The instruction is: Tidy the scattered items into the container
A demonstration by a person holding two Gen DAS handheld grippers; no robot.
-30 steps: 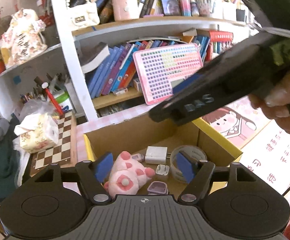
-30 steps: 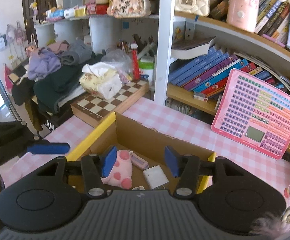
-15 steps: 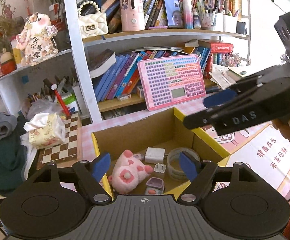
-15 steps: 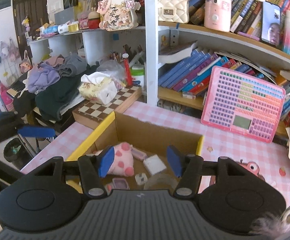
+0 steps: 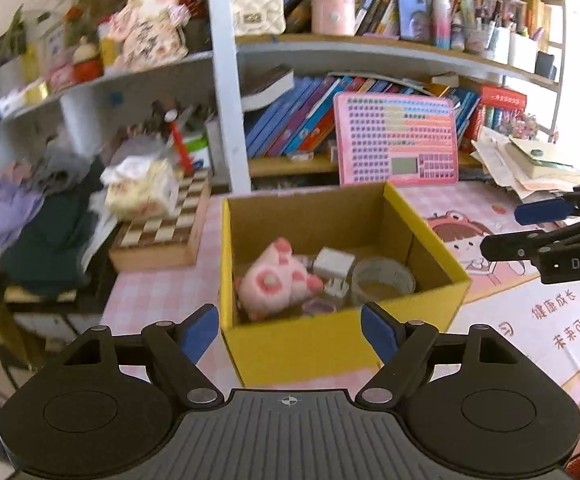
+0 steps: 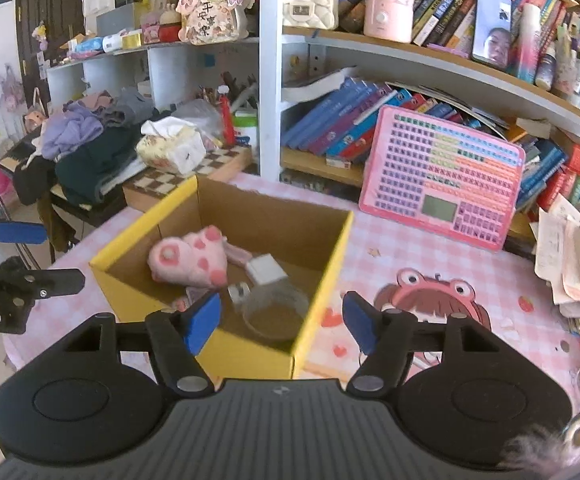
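On the pink checked table [image 6: 430, 256] stands the yellow box [image 5: 330, 344], open at the top. Inside it lie a pink plush [image 5: 274, 280], a white charger [image 5: 334, 262], a tape roll [image 5: 382, 280] and a small purple case [image 5: 318, 306], close together on the bottom. The left gripper [image 5: 290, 332] hangs in front of the box's near wall, jaws wide with nothing held. The right gripper [image 6: 280, 320] is over the box's near corner; its jaws have just been opening and grip nothing. A pink keypad toy [image 6: 442, 176] leans against the shelf [image 6: 322, 164] behind.
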